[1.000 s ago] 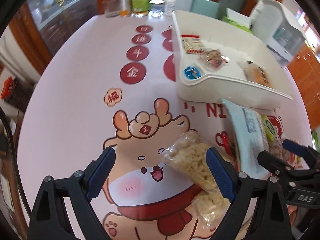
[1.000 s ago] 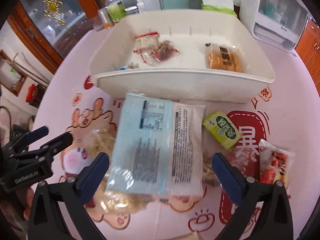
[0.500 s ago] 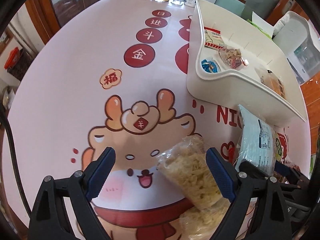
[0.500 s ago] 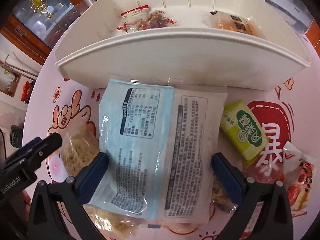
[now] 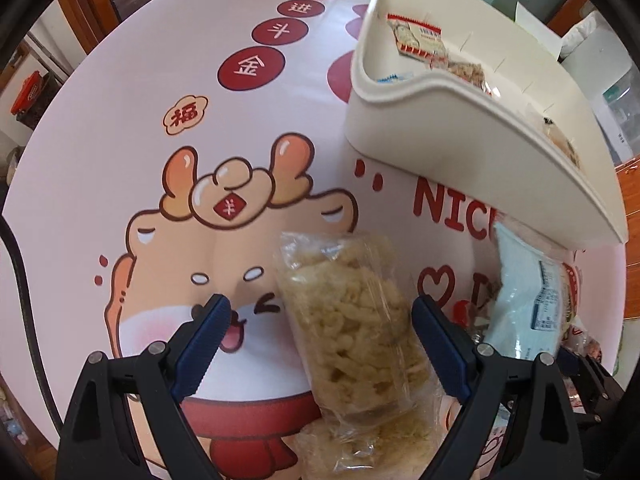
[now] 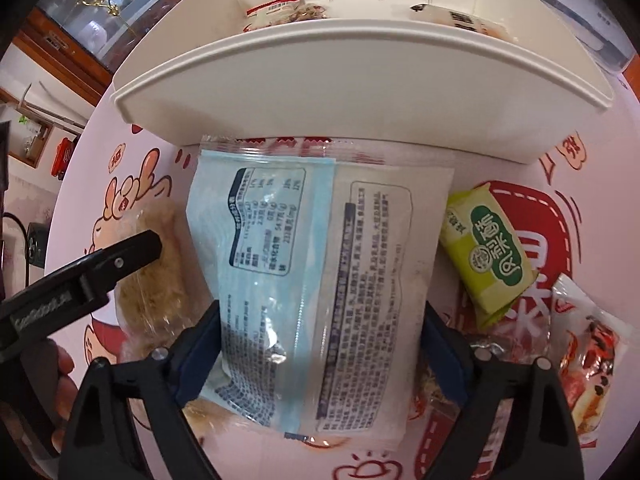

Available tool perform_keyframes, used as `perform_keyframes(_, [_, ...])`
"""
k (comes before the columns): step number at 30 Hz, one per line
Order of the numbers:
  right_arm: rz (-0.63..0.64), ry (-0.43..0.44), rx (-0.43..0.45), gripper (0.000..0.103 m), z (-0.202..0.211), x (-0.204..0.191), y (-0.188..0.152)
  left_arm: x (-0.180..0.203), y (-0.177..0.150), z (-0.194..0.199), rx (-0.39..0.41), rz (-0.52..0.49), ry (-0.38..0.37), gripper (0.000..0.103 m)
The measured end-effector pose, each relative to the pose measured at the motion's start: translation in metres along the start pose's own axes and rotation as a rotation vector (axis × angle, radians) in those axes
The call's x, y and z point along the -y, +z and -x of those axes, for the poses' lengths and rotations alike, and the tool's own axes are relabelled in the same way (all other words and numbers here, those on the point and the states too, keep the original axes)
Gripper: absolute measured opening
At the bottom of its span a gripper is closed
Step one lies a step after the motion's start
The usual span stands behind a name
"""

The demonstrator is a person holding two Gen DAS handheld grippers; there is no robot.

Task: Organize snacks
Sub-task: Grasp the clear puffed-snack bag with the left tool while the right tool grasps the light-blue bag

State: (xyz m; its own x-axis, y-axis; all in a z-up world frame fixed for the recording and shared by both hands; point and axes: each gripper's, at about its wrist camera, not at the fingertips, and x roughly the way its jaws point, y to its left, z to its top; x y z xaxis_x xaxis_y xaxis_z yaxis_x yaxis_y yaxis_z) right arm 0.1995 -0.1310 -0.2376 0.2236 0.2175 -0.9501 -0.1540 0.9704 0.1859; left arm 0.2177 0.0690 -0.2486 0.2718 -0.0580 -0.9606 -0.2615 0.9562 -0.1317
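A clear bag of pale yellow crisps (image 5: pixel 352 332) lies on the pink cartoon tablecloth. My left gripper (image 5: pixel 320 316) stands open astride it, the bag nearer the right finger and no pad pressing on it. A light-blue and white packet (image 6: pixel 320 280) lies flat just in front of the white bin (image 6: pixel 360 92). My right gripper (image 6: pixel 322 344) straddles this packet and its jaws are closing, the pads at the packet's side edges without squeezing it. The crisps bag (image 6: pixel 148 292) also shows left of the packet, under one of the left gripper's fingers (image 6: pixel 120 256).
The bin (image 5: pixel 460 132) holds several small snack packs. A green packet (image 6: pixel 488 256) and a red-orange packet (image 6: pixel 588 356) lie right of the blue one. Bottles and jars stand at the table's far edge. A hand (image 6: pixel 60 364) shows at the lower left.
Both grippers have sunk closer to the table. The crisps bag now sits further between the left fingers. The right jaws have narrowed around the blue packet.
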Motion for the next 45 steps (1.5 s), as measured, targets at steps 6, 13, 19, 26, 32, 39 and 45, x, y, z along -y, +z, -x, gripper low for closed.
perform_keyframes(6, [0.014,-0.004,0.009,0.09,0.0,-0.001,0.004,0.011,-0.009,-0.001,-0.006,-0.023,0.024,0.084])
perform_keyframes(13, [0.019,-0.012,0.02,0.09,-0.004,-0.006,0.007,0.026,-0.016,0.002,-0.001,-0.07,-0.008,0.057])
perform_keyframes(19, [0.024,-0.021,0.036,0.089,0.0,-0.006,0.002,0.026,-0.03,0.019,0.05,-0.114,-0.008,0.055])
perform_keyframes(26, [0.03,0.001,0.083,0.089,0.024,-0.013,-0.007,0.012,-0.04,0.059,0.104,-0.155,-0.031,0.054])
perform_keyframes(32, [0.037,0.026,0.145,0.089,0.062,-0.023,-0.017,0.006,-0.047,0.103,0.124,-0.199,-0.092,0.054])
perform_keyframes(39, [0.028,0.031,0.227,0.089,0.112,-0.03,-0.03,0.002,-0.051,0.154,0.179,-0.258,-0.135,0.054])
perform_keyframes(45, [0.02,0.014,0.309,0.089,0.159,-0.037,-0.04,0.008,-0.043,0.192,0.225,-0.311,-0.165,0.054])
